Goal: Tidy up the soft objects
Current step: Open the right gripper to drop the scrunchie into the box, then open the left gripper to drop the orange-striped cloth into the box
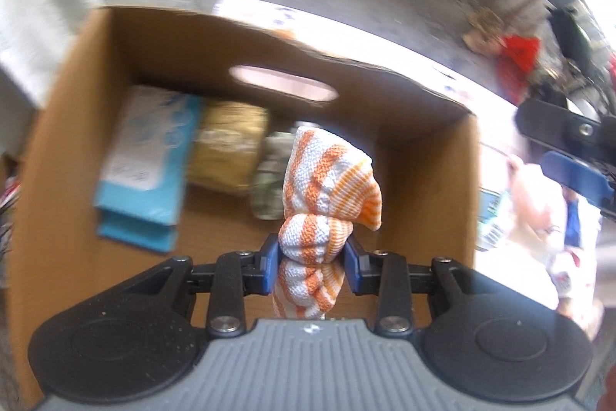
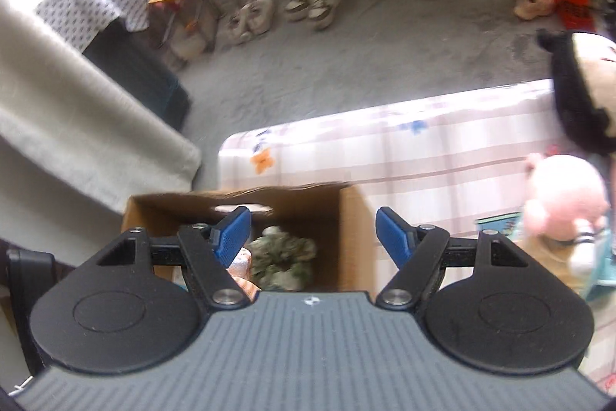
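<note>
My left gripper [image 1: 311, 253] is shut on a rolled orange-and-white striped cloth [image 1: 327, 187] and holds it over the open cardboard box [image 1: 65, 126]. Inside the box lie a blue tissue pack [image 1: 142, 164], a yellow knitted roll [image 1: 227, 149] and a green-grey camouflage cloth [image 1: 269, 180]. My right gripper [image 2: 313, 237] is open and empty above the box's right side [image 2: 354, 237]; the camouflage cloth [image 2: 285, 257] shows between its fingers. A pink plush toy [image 2: 562, 195] and a black-and-cream plush [image 2: 577, 91] sit to the right on the checked cover.
The box stands on a bed with a pale checked cover [image 2: 423, 149]. A grey blanket [image 2: 69, 126] lies left of the box. Several shoes [image 2: 308, 2] stand on the grey floor beyond. The right gripper shows at the right edge of the left wrist view [image 1: 573, 149].
</note>
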Demonstrator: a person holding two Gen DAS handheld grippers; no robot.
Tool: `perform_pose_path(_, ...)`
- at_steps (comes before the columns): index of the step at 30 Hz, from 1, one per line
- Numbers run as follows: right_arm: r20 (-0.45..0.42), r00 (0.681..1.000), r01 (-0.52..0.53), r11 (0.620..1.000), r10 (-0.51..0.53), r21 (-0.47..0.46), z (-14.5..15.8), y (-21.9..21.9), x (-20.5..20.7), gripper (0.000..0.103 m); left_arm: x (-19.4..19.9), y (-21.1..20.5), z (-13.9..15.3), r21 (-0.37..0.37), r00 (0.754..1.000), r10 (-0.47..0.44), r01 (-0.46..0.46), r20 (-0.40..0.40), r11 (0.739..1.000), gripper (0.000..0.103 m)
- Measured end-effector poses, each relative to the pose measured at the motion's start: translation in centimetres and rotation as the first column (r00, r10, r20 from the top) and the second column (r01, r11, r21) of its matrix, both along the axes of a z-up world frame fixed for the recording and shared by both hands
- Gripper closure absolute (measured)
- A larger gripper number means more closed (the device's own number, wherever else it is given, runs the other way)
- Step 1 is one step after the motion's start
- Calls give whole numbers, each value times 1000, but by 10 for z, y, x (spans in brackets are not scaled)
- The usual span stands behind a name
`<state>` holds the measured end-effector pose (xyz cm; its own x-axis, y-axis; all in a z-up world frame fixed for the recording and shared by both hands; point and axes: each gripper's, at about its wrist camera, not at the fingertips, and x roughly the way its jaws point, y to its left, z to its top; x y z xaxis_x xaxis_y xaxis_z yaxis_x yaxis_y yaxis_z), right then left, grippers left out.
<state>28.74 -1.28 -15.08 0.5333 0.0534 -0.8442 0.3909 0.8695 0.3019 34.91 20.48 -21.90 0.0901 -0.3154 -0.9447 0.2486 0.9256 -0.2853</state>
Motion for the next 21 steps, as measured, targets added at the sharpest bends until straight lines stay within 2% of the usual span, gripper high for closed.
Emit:
perform_pose_path(3,9,998,68,998,-68,-8,3,-26,-17,31,1,-22,-7,-58,997,-67,64,-37,996,68)
perform_pose_path(6,9,993,118,993,-117,-15,-2,-45,-28,31,2,-39,-22,-105,986,-116,104,-117,989,68)
perform_pose_path(8,12,990,142,990,-142,-9,-9,-56,-36,31,-1,-46,-34,-61,978,-132,124,-158,990,68)
perform_pose_path(10,13,987,158,987,-158,-1,-14,-62,-41,31,-6,-54,-42,20,971,-177,183,-160,983,68)
perform_pose_path(12,16,986,166,986,-166,3,-18,-66,-44,31,-11,-59,-49,66,963,-212,226,-168,972,68)
perform_pose_path(17,11,984,177,984,-177,5,-23,-71,-49,31,-6,-77,-68,83,944,-269,288,-189,954,67)
perform_pose_path(21,1,983,185,983,-185,4,-26,-77,-57,31,9,-89,-65,64,957,-262,271,-128,960,67)
